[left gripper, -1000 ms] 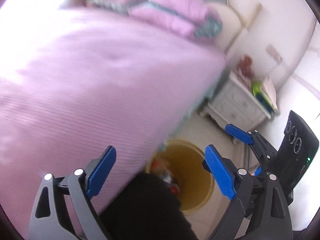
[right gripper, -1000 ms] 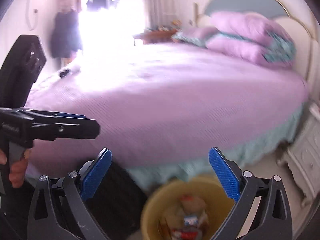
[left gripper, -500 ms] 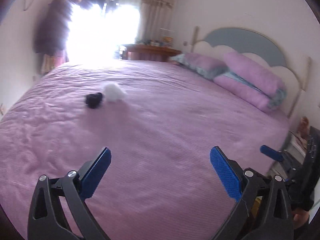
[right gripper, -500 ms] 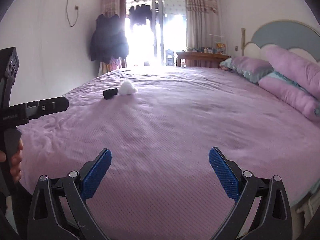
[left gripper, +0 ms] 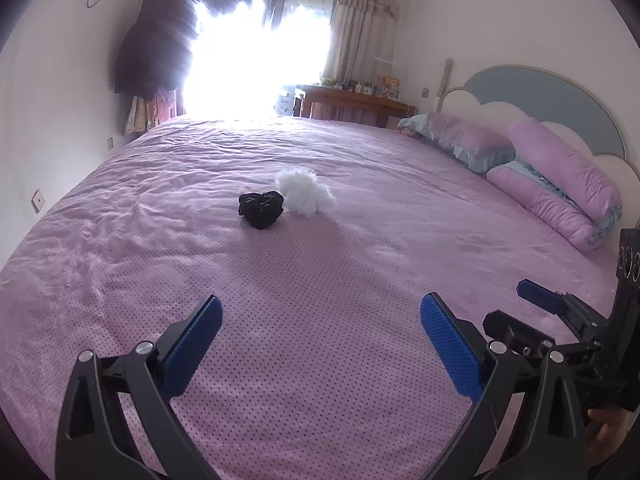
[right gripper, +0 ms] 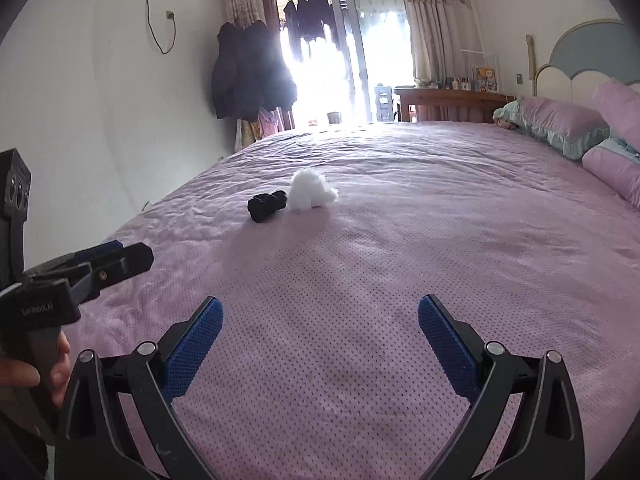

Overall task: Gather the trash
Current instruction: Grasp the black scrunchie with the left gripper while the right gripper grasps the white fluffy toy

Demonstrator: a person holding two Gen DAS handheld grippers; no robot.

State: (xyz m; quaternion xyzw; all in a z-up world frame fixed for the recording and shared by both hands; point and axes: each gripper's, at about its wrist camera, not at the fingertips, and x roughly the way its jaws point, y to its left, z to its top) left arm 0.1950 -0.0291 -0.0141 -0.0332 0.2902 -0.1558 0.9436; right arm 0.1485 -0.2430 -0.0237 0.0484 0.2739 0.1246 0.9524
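A black crumpled wad (left gripper: pixel 261 209) and a white fluffy wad (left gripper: pixel 305 192) lie side by side on the purple bed (left gripper: pixel 360 280), well beyond both grippers. They also show in the right wrist view, the black wad (right gripper: pixel 267 206) left of the white wad (right gripper: pixel 311 191). My left gripper (left gripper: pixel 320 330) is open and empty above the bed's near part. My right gripper (right gripper: pixel 319 328) is open and empty too, held to the right of the left one. The right gripper shows at the right edge of the left wrist view (left gripper: pixel 560 312).
Purple pillows (left gripper: pixel 560 184) lie against the headboard at the right. A wooden desk (right gripper: pixel 448 102) stands behind the bed near the bright window. Dark coats (right gripper: pixel 248 76) hang on the left wall. The bed (right gripper: pixel 400 260) fills the foreground.
Both views swung up from a yellow bin with trash on the floor beside the bed to face across the bed. The two wads have come into view. Both grippers stayed open.
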